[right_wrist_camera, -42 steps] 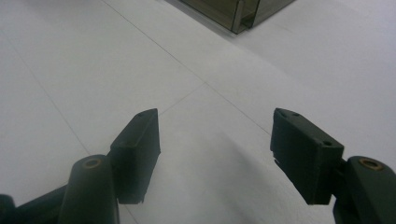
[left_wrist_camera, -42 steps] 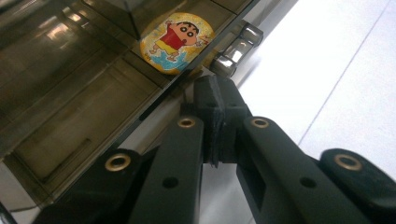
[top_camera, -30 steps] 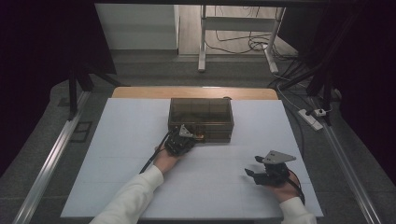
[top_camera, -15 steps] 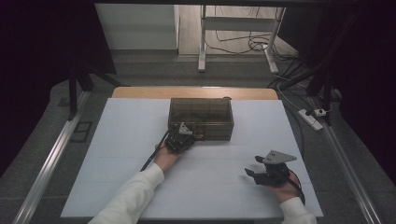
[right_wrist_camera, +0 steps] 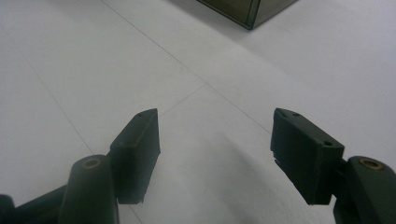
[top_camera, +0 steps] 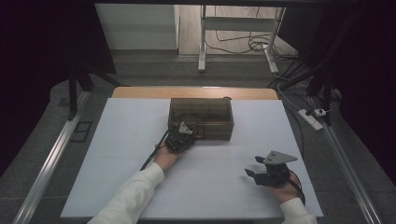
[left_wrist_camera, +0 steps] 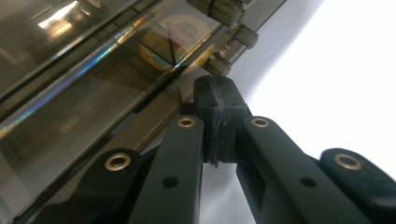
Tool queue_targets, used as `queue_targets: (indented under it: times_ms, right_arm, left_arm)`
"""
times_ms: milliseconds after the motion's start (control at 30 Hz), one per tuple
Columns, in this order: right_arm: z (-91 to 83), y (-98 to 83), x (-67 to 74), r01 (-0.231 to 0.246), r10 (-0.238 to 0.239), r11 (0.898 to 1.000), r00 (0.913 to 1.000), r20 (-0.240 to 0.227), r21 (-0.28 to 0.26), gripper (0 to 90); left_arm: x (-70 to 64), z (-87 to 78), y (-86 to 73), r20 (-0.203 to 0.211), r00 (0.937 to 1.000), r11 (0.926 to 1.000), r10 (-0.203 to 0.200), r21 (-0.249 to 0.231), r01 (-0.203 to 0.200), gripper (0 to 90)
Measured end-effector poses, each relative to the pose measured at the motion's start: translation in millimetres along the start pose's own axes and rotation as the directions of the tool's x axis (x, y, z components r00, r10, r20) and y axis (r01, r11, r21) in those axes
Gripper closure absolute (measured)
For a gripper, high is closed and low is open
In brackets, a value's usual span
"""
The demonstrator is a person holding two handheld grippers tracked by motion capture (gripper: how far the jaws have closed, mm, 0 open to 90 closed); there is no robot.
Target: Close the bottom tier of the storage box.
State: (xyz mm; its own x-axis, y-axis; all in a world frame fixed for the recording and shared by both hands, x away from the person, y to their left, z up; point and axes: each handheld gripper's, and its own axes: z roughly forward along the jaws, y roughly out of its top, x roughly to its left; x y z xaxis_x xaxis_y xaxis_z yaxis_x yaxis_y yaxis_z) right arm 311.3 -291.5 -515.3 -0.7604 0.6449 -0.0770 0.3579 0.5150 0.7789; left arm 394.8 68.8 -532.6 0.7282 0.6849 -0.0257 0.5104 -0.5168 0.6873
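The smoky transparent plastic box (top_camera: 201, 117) stands upper centre of the high view on the white table sheet (top_camera: 116, 163), the one obstacle there. The left gripper (top_camera: 183, 135), jaws pressed together, sits hard against its near wall. The right gripper (top_camera: 256, 172), jaws apart, lies lower right with bare sheet all around.

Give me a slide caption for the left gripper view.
Left claw, jaws shut, tips at the front edge of a smoky transparent box near its latches.
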Motion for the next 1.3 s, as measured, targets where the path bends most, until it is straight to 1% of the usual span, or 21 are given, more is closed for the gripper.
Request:
queue_targets:
  times_ms: [67, 333, 533, 633, 767, 867, 900, 933, 967, 1100, 1300]
  right_arm:
    - [-0.1, 0.3, -0.2, 0.001, -0.001, 1.000, 1.0000, -0.003, 0.000, 33.4]
    - [2.3, 1.5, -1.8, 0.002, -0.002, 1.000, 1.0000, -0.005, -0.002, 33.4]
    - [8.0, 4.9, -3.1, 0.008, -0.008, 1.000, 0.9999, -0.012, -0.001, 33.5]
    - [9.5, 5.8, -3.2, 0.014, -0.014, 1.000, 0.9998, -0.015, 0.002, 33.5]
    - [8.6, 5.5, -4.0, 0.008, -0.008, 1.000, 0.9999, -0.014, 0.001, 33.4]
    - [6.7, 5.7, -4.6, 0.007, -0.007, 1.000, 0.9999, -0.013, -0.008, 33.5]
    - [6.8, 5.7, -4.6, 0.005, -0.005, 1.000, 0.9999, -0.013, -0.009, 33.4]
    - [6.8, 5.7, -4.7, 0.006, -0.006, 1.000, 0.9999, -0.013, -0.008, 33.4]
    - [6.9, 5.8, -4.8, 0.006, -0.006, 1.000, 0.9999, -0.016, -0.005, 33.4]
    - [7.2, 5.8, -5.2, 0.004, -0.004, 1.000, 0.9998, -0.018, -0.005, 33.4]
    - [6.5, 5.4, -5.2, -0.002, 0.002, 1.000, 0.9999, -0.015, -0.007, 33.3]
  left_arm:
    - [-1.1, -4.0, -0.5, -0.001, 1.0000, 1.0000, 0.005, -0.002, -0.005, 88.6]
    - [-5.3, -25.7, -8.5, 0.010, 0.9999, 0.9996, -0.003, -0.027, 0.003, 88.6]
    - [-7.4, -47.0, -20.2, 0.017, 0.9998, 0.9988, -0.008, -0.047, 0.008, 88.6]
    - [-10.5, -55.3, -26.1, 0.019, 0.9998, 0.9987, -0.002, -0.050, 0.003, 88.6]
    - [-15.9, -66.9, -35.4, 0.025, 0.9997, 0.9985, -0.004, -0.055, 0.005, 87.8]
    - [-20.1, -76.1, -43.0, 0.024, 0.9996, 0.9981, -0.014, -0.059, 0.015, 75.1]
    - [-21.4, -79.6, -45.8, 0.020, 0.9997, 0.9977, -0.015, -0.066, 0.016, 72.9]
    - [-22.5, -84.0, -48.9, 0.020, 0.9996, 0.9973, -0.019, -0.070, 0.020, 68.8]
    - [-23.0, -86.4, -50.6, 0.022, 0.9995, 0.9972, -0.023, -0.071, 0.024, 62.6]
    - [-25.0, -98.5, -59.7, 0.023, 0.9987, 0.9954, -0.045, -0.084, 0.047, 47.5]
    - [-23.9, -117.9, -76.6, 0.018, 0.9974, 0.9915, -0.070, -0.108, 0.072, 37.0]
